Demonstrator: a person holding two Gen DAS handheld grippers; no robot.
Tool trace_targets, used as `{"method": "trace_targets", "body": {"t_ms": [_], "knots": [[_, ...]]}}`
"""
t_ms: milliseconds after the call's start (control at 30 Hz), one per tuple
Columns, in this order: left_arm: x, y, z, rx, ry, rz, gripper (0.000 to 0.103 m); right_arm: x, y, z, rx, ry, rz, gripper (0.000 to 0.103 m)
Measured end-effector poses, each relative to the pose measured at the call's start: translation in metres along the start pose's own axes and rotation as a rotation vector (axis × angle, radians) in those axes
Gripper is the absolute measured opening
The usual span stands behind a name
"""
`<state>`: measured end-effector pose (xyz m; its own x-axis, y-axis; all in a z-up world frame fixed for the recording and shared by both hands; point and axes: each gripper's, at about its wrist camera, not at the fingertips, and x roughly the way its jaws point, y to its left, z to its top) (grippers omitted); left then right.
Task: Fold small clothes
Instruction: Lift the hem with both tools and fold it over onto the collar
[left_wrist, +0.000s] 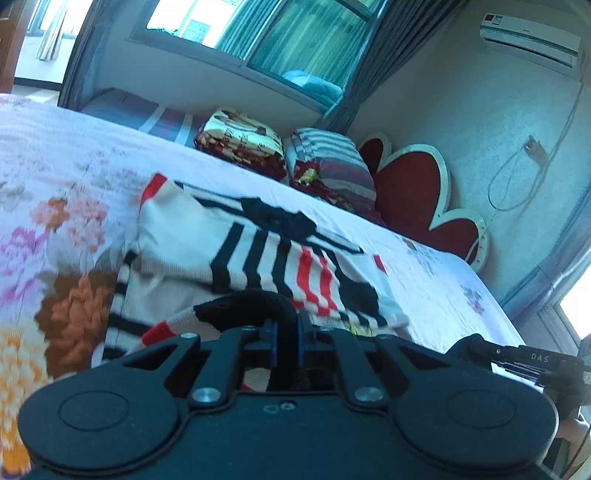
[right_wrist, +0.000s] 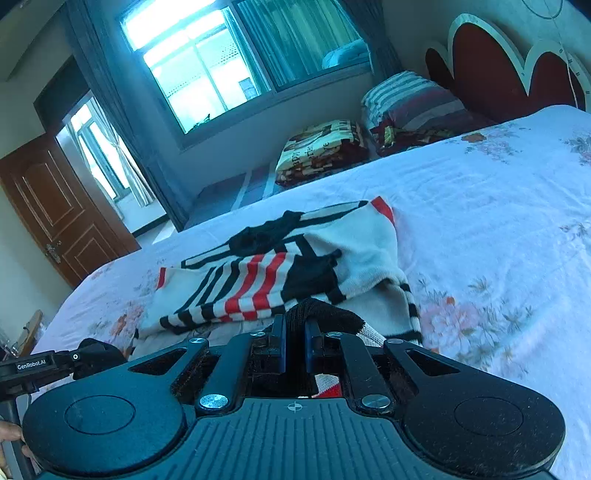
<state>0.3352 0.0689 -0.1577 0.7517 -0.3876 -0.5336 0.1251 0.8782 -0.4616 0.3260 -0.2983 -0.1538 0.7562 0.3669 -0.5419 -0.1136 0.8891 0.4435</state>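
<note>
Knitwear fills the space just ahead of both tools: a small cream sweater (left_wrist: 236, 258) with black and red stripes and blocky black patches lies partly bunched on the white floral bedsheet (left_wrist: 74, 158). The left gripper (left_wrist: 286, 339) is clenched on the near black ribbed hem, a loop of dark knit rising from between its blue pads (left_wrist: 274, 341). The right gripper (right_wrist: 294, 341) is likewise pinched on the same edge, its pads nearly together with black ribbing bulging out just beyond them. The rest of the garment stretches away from both tools toward the far side of the bed, one red-trimmed cuff furthest off. Beyond it sit two folded patterned blankets (left_wrist: 240, 144) and a red scalloped headboard (left_wrist: 417, 192), well apart from the work.

Judging by the raised hem, the fold looks to be carrying the near edge over the body of the sweater. The risk lies in the thin bite: only the ribbing is caught, so loose knit could slip from either pair of pads if the two hands drift apart or pull unevenly. An uneven carry would also skew the fold, and the already bunched middle could drag and crease beneath the layer laid over it.
</note>
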Motion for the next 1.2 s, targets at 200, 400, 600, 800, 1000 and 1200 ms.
{"method": "trace_targets", "body": {"t_ms": [200, 400, 600, 800, 1000, 1200], "knots": [[0.038, 0.009, 0.029, -0.020, -0.036, 0.028, 0.008, 0.050, -0.014, 0.036, 0.034, -0.027, 0.008, 0.009], [0.080, 0.018, 0.058, -0.044, -0.067, 0.052, 0.008, 0.102, -0.029, 0.070, 0.057, -0.034, -0.002, 0.009], [0.123, 0.030, 0.089, -0.087, -0.083, 0.082, 0.008, 0.153, -0.040, 0.097, 0.070, -0.031, -0.019, 0.009], [0.167, 0.051, 0.106, -0.137, -0.047, 0.140, 0.008, 0.205, -0.059, 0.108, 0.111, 0.040, -0.042, 0.009], [0.199, 0.060, 0.113, -0.109, 0.012, 0.192, 0.009, 0.240, -0.077, 0.114, 0.146, 0.096, -0.069, 0.009], [0.219, 0.065, 0.117, -0.095, 0.098, 0.222, 0.022, 0.259, -0.085, 0.117, 0.169, 0.145, -0.077, 0.010]]}}
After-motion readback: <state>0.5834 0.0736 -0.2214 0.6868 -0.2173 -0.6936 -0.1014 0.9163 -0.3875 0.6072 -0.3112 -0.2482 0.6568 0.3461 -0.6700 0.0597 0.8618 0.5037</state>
